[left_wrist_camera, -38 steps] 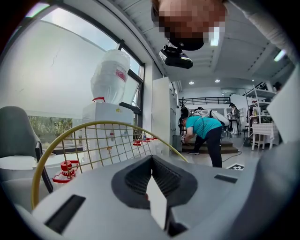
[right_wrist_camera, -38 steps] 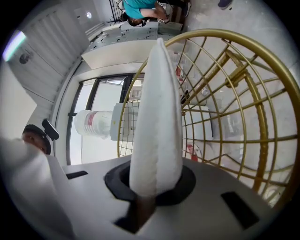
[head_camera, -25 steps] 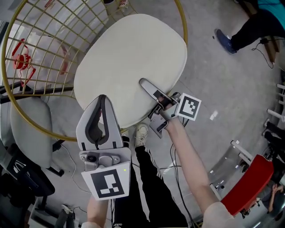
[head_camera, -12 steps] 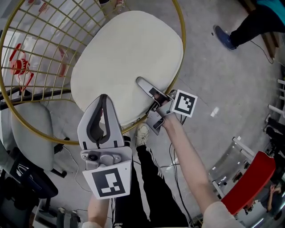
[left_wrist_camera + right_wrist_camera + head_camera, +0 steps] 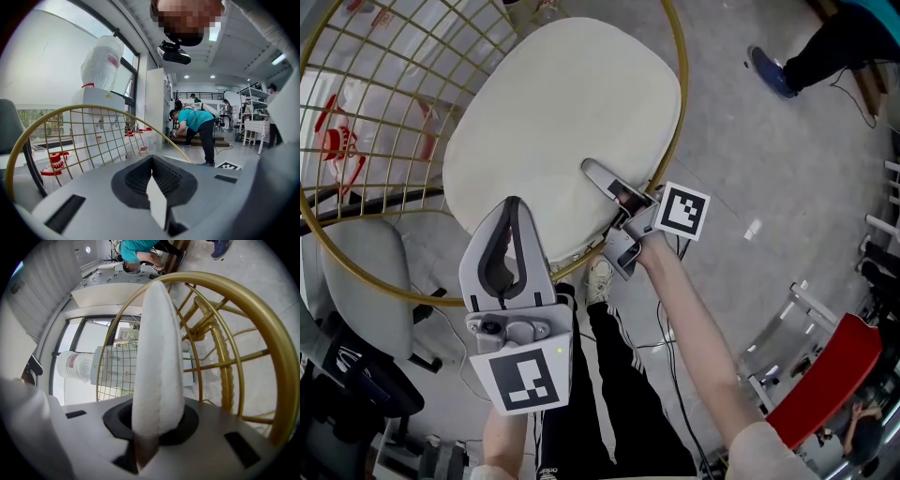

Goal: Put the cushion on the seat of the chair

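Note:
A cream oval cushion (image 5: 562, 112) lies in the round gold wire chair (image 5: 677, 112), covering its seat. My right gripper (image 5: 592, 174) is at the cushion's near edge, by the chair's front rim. Its jaws are opening, with that edge (image 5: 157, 357) still pinched between them. In the right gripper view the gold rim (image 5: 276, 362) curves close by on the right. My left gripper (image 5: 512, 206) hovers nearer to me, above the chair's front left rim. It is shut, its tips (image 5: 151, 158) meet with nothing between them, and it touches neither cushion nor chair.
A grey office chair (image 5: 356, 281) stands left of the gold chair. My legs in black trousers (image 5: 619, 394) are just in front of the seat. A red chair (image 5: 825, 384) is at lower right. A person in teal (image 5: 194, 122) bends over further back. A water dispenser (image 5: 101, 70) stands behind the chair's back.
My right gripper has sunk a little with the cushion's edge toward the chair's front rim. The left gripper has hardly moved.

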